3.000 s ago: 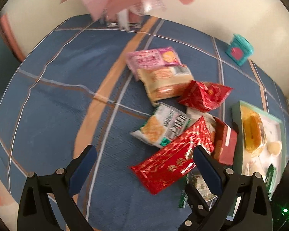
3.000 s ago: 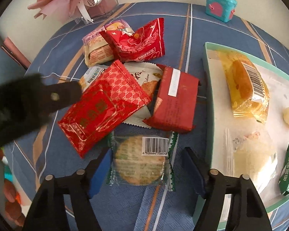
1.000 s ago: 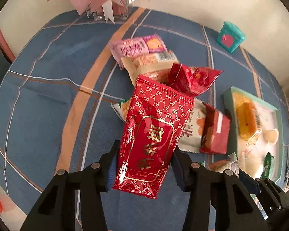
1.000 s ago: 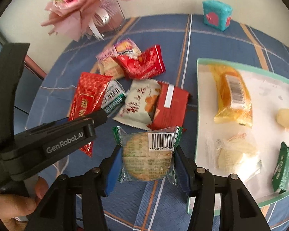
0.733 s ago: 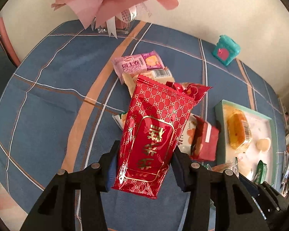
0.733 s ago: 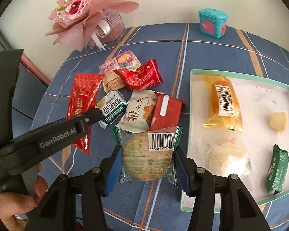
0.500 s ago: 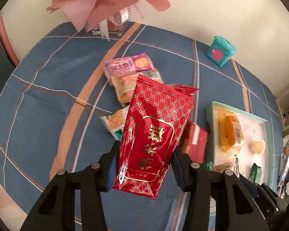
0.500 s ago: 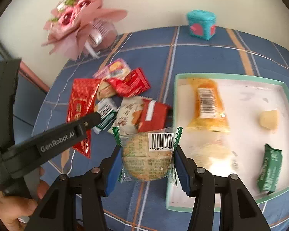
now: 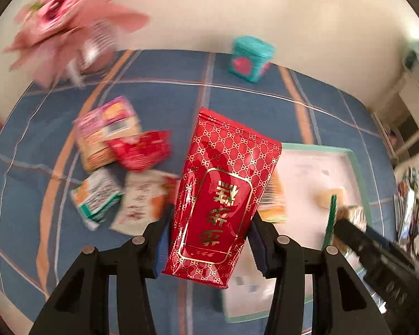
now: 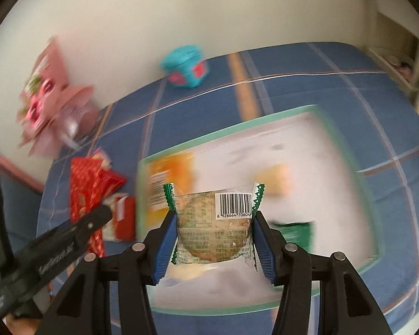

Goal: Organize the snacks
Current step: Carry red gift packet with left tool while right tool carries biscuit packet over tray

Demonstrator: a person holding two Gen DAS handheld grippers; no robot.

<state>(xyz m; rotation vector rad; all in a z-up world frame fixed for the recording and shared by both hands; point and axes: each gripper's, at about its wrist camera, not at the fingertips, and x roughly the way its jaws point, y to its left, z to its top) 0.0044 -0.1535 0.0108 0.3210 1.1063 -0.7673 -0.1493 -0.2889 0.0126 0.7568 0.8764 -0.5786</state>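
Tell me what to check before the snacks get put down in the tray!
1. Left hand-held gripper pinching the red packet: ok.
2. Right hand-held gripper pinching the clear cracker packet: ok.
3. Cracker packet above the tray: ok, tray floor shows behind it.
4. Bare spot in the tray: ok, the white far part looks free.
5. Red packet above the tray: cannot tell, it covers the tray's near edge.
6. Grippers clear of each other: ok, they stand apart in both views.

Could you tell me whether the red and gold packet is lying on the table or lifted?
Lifted: the left gripper clamps the red packet above the tablecloth.
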